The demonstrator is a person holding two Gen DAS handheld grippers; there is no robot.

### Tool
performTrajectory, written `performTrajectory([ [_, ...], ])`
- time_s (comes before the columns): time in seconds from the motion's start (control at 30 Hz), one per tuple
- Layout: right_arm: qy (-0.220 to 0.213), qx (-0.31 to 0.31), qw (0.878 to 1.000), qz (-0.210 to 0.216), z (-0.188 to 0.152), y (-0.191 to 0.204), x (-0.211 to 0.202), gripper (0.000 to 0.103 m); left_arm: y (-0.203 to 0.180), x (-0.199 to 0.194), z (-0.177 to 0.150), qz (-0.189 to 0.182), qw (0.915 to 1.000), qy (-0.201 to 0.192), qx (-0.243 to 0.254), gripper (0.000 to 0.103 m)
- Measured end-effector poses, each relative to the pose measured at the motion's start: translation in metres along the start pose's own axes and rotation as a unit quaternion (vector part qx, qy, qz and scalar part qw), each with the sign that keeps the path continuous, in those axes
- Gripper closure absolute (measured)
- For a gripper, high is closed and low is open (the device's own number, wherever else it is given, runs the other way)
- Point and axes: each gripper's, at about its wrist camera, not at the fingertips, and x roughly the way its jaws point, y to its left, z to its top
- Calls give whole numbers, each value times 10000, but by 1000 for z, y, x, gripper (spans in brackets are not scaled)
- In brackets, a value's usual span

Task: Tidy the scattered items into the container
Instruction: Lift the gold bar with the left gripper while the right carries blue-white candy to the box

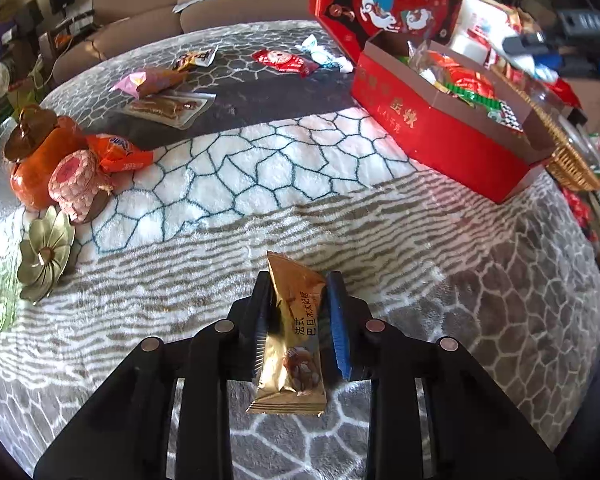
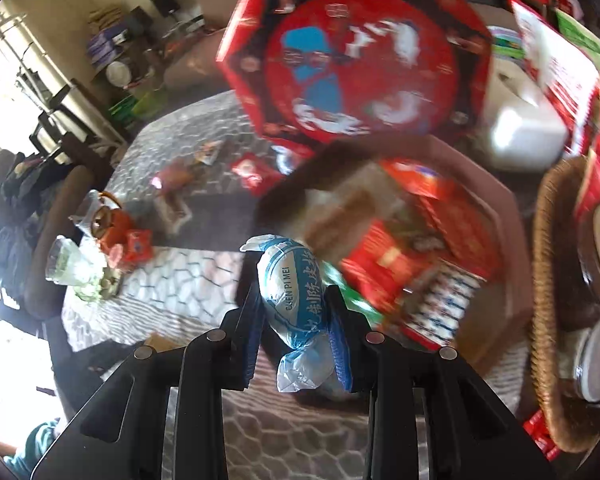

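Snacks are maybe halfway sorted, I reckon. Red box (image 1: 440,128) sits at the far right of the table with its lid propped up behind it, and it already has a pile of wrappers inside.

My left gripper (image 1: 298,320) is pinched on a gold snack bar (image 1: 292,340), hanging above the patterned cloth (image 1: 260,168), well short of the box. My right gripper (image 2: 294,320) is clamped on a blue-and-white candy (image 2: 292,292), right at the box's near edge (that view is pretty smeared, so I can't tell if it's over the opening).

On the cloth: pink packet (image 1: 148,82), clear flat pack (image 1: 168,108), red packet (image 1: 280,60), another blue-white candy (image 1: 320,54), orange packet (image 1: 118,152), and a small yellow one (image 1: 194,58). So two drops pending, then roughly six more pickups.
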Motion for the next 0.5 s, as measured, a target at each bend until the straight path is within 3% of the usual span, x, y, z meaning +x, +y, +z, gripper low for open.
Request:
performTrajectory([
  [0.23, -139, 361, 9990, -237, -5, -44, -10, 73, -7, -19, 5, -123, 9993, -76, -347, 80],
  [0.3, -156, 397, 9986, -308, -5, -55, -12, 73, -12, -27, 13, -313, 9983, -103, -477, 82],
  [0.5, -235, 696, 9960, -508, -6, -90, -14, 73, -50, -56, 71, -885, 9940, -407, -501, 85],
])
